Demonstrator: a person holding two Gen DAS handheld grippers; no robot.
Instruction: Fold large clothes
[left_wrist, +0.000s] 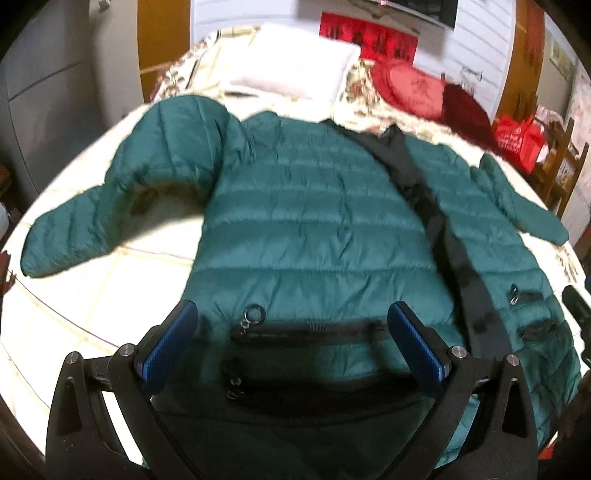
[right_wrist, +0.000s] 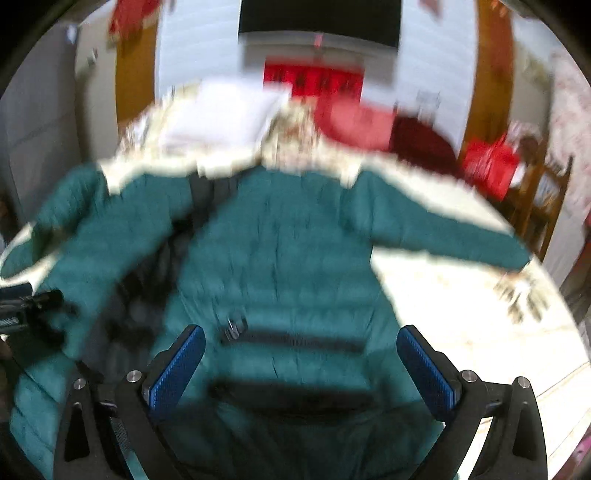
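Observation:
A teal quilted puffer jacket (left_wrist: 314, 221) lies spread front-up on the bed, both sleeves out to the sides, with a black strip down its open front and zip pockets near the hem. My left gripper (left_wrist: 291, 314) hovers open over the hem's left half, its blue pads either side of a zip pocket (left_wrist: 306, 328). The right wrist view is motion-blurred. There the jacket (right_wrist: 288, 258) fills the middle, and my right gripper (right_wrist: 301, 336) is open above the hem's right half, straddling another pocket zip (right_wrist: 291, 338). Neither gripper holds any fabric.
The bed (left_wrist: 92, 295) has a cream patterned cover. A white pillow (left_wrist: 291, 62) and red cushions (left_wrist: 413, 88) lie at its head. A red bag (left_wrist: 517, 140) and a wooden chair (left_wrist: 561, 162) stand at the right. The other gripper's black tip (right_wrist: 22, 306) shows at the left edge.

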